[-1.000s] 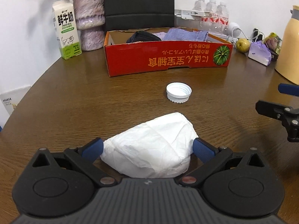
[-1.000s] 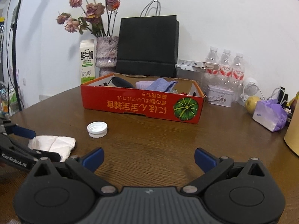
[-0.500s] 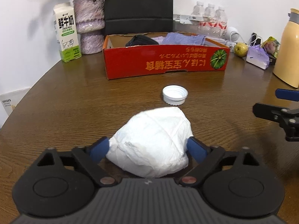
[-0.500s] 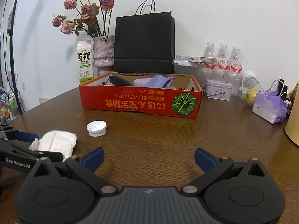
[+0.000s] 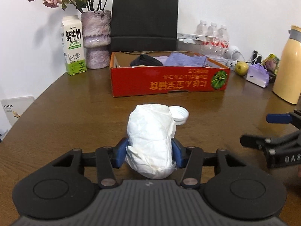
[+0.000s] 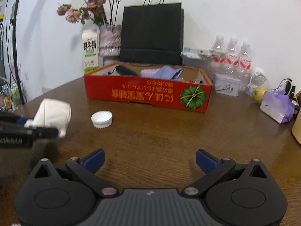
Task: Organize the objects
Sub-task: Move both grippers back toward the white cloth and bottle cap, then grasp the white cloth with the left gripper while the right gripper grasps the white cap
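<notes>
On the brown wooden table (image 5: 79, 113) a red cardboard box (image 5: 169, 82) sits toward the far side, its long side running left to right, with a dark item and purple cloths (image 5: 185, 61) inside. Behind it stands a black paper bag (image 5: 144, 20), and to the left a vase of dried flowers (image 5: 96, 39) and a milk carton (image 5: 73, 45). At the far right are a yellow jug (image 5: 287, 66), water bottles (image 5: 212, 35), a purple pack (image 5: 257, 74) and a green fruit (image 5: 241, 67). Near the middle, the left gripper (image 5: 149, 151) is clamped on a white tissue bundle (image 5: 150, 137), its blue pads pressing both sides; the bundle's long axis points away from the gripper toward the box, and in the right wrist view it appears raised above the table. A white bottle cap (image 5: 179, 114) lies on the table just beyond the bundle, open side up. The right gripper (image 6: 149, 161) hovers over bare wood at the near right, jaws spread wide and holding nothing
</notes>
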Demonstrator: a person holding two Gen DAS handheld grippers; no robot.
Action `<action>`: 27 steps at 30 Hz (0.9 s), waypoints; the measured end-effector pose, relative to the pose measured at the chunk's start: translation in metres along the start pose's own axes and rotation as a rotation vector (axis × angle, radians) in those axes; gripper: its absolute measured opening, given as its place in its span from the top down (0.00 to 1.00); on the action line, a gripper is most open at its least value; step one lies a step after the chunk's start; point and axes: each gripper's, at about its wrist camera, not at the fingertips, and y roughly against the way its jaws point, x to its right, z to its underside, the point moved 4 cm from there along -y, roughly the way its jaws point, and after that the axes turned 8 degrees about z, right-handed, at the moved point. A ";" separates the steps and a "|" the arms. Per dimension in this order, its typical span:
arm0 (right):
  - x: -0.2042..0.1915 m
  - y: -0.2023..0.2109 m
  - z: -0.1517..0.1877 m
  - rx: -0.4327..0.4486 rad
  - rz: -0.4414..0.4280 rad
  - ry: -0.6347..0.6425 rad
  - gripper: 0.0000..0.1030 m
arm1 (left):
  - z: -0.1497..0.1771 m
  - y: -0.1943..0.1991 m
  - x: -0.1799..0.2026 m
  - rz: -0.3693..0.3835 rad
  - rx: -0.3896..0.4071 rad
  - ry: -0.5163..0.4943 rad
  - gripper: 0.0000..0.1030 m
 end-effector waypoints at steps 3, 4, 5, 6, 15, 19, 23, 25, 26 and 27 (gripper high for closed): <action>-0.004 -0.005 0.001 -0.036 -0.005 0.011 0.00 | -0.009 -0.003 -0.010 -0.024 0.000 0.005 0.52; -0.006 -0.007 0.002 -0.046 -0.006 0.011 0.00 | -0.014 -0.003 -0.013 -0.027 0.007 0.008 0.52; -0.007 -0.009 0.002 -0.053 -0.006 0.009 0.00 | -0.017 -0.003 -0.016 -0.030 0.012 0.008 0.52; -0.008 -0.010 0.002 -0.058 -0.008 0.006 0.00 | -0.023 -0.003 -0.019 -0.039 0.018 0.006 0.52; -0.050 -0.029 -0.010 -0.082 -0.026 0.075 0.18 | -0.033 -0.016 -0.044 -0.048 0.049 0.026 0.53; -0.066 -0.042 -0.020 -0.075 -0.047 0.095 0.21 | -0.035 -0.009 -0.057 -0.042 0.078 0.041 0.53; -0.079 -0.056 -0.032 -0.066 -0.058 0.097 0.33 | -0.036 -0.005 -0.068 -0.050 0.090 0.052 0.53; -0.085 -0.065 -0.039 -0.068 -0.063 0.088 0.36 | -0.036 -0.005 -0.072 -0.060 0.088 0.072 0.53; -0.088 -0.070 -0.041 -0.070 -0.067 0.084 0.37 | -0.036 -0.004 -0.073 -0.065 0.090 0.076 0.53; -0.091 -0.074 -0.045 -0.072 -0.074 0.080 0.41 | -0.036 -0.004 -0.073 -0.068 0.093 0.074 0.53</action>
